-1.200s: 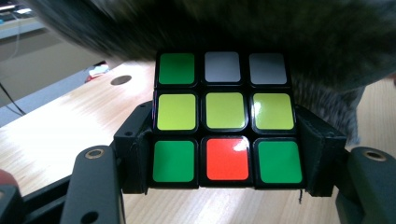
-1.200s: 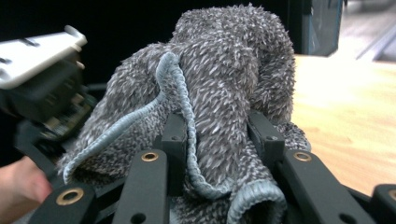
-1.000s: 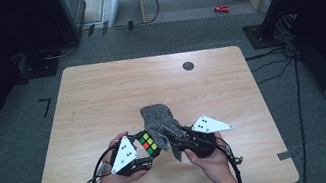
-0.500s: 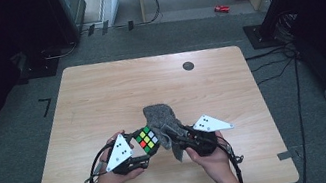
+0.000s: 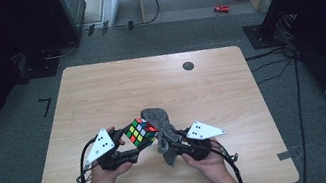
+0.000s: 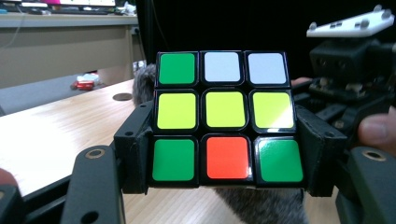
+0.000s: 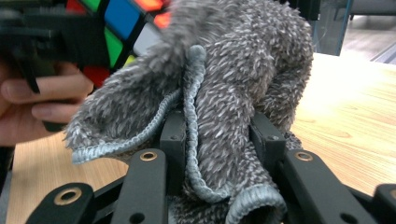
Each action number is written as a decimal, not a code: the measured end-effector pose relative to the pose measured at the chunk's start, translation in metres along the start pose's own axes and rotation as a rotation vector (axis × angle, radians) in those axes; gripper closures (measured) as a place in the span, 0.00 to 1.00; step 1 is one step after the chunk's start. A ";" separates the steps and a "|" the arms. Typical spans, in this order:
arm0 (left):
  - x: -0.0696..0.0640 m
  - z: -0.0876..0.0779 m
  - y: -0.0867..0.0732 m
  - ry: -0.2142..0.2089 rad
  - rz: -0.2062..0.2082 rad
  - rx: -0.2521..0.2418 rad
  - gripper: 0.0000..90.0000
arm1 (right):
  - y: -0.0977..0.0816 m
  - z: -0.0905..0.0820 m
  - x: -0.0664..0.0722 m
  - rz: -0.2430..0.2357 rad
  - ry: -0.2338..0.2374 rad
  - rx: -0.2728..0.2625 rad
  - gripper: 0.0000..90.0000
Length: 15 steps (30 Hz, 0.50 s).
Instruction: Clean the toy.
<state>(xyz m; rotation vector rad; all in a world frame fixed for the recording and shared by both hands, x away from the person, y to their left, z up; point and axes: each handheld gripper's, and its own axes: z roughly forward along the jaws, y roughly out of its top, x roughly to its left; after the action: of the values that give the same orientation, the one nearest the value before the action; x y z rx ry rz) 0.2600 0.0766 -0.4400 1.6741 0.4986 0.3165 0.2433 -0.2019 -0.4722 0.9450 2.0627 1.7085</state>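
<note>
The left hand-held gripper [image 6: 224,186] is squeezing a colourful puzzle cube [image 6: 225,116]; the right hand-held gripper [image 7: 219,135] is pinching a fluffy grey cloth [image 7: 233,84] against it.

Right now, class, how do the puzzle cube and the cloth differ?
The puzzle cube is hard, square and many-coloured; the cloth is soft, bunched and grey. The cube sits in the left gripper, the cloth in the right gripper. Both are clamped between black jaws above the table.

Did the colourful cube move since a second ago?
Yes. The cube, clamped in the left gripper, has shifted a little toward the table's far edge and the grey cloth.
</note>
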 end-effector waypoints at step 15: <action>0.003 0.000 -0.001 0.010 -0.035 -0.017 0.39 | -0.006 0.012 0.019 -0.126 0.033 0.081 0.72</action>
<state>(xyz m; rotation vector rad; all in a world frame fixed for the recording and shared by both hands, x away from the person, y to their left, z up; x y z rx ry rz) 0.2630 0.0781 -0.4417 1.6457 0.5309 0.3034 0.2346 -0.1811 -0.4774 0.7970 2.1773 1.5983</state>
